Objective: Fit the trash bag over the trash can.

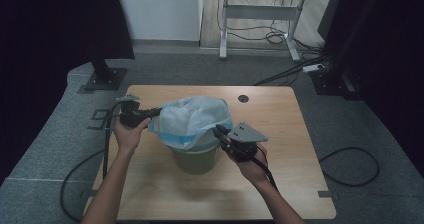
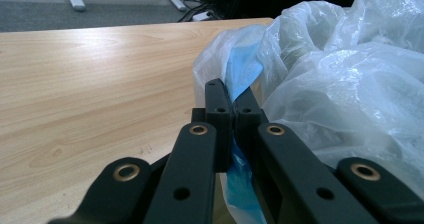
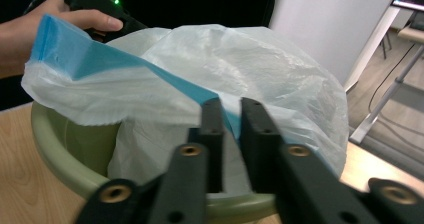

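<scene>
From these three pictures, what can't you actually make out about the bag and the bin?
- Inside of the green bin: the white and blue plastic bag covers it in the high view.
- The bag's lower edge in the left gripper view: cut off by the frame and the left claw.
- Whether the right claw fully pinches the bag: its near jaws are blurred.
- The bin's base in the right gripper view: below the frame.

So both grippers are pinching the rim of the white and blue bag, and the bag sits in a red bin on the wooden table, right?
Not quite: the bin is pale green, not red, as the high view and the right gripper view show. The rest holds: the left gripper and the right gripper each pinch the rim of the white and blue bag, which sits in that bin on the wooden table.
</scene>
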Action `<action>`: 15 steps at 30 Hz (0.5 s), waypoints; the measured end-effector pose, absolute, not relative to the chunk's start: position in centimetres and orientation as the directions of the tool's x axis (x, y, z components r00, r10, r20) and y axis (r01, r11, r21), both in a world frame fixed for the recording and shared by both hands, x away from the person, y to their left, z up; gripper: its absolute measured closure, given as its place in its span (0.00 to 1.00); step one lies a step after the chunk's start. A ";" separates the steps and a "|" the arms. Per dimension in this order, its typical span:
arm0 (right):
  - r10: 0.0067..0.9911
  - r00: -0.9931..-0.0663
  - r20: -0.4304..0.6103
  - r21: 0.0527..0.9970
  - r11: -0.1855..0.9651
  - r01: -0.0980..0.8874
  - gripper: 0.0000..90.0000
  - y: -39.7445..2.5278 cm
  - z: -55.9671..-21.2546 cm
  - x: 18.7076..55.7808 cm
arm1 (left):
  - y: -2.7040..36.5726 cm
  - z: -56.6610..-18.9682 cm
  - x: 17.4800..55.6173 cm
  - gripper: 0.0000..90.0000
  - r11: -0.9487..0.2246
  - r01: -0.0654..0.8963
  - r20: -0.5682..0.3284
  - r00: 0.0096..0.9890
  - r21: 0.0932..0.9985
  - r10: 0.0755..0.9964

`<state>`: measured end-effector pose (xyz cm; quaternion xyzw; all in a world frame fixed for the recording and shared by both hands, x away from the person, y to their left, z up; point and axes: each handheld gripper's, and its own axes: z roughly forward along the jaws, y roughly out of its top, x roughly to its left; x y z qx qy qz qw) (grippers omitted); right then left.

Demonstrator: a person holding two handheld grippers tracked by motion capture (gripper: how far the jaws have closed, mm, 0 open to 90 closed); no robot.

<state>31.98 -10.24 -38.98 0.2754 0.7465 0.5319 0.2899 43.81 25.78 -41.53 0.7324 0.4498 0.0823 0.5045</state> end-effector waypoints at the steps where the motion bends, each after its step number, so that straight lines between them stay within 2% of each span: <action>1: 0.723 -0.679 -0.130 0.955 0.275 0.110 0.97 -10.4 -39.0 32.1 | 25.8 -41.5 43.8 0.98 -0.086 0.575 -0.333 0.582 0.814 0.742; 15: 0.678 -0.730 -0.084 0.979 0.194 0.068 0.99 -12.3 -38.7 29.5 | 26.3 -41.0 43.3 0.98 -0.088 0.567 -0.327 0.587 0.819 0.741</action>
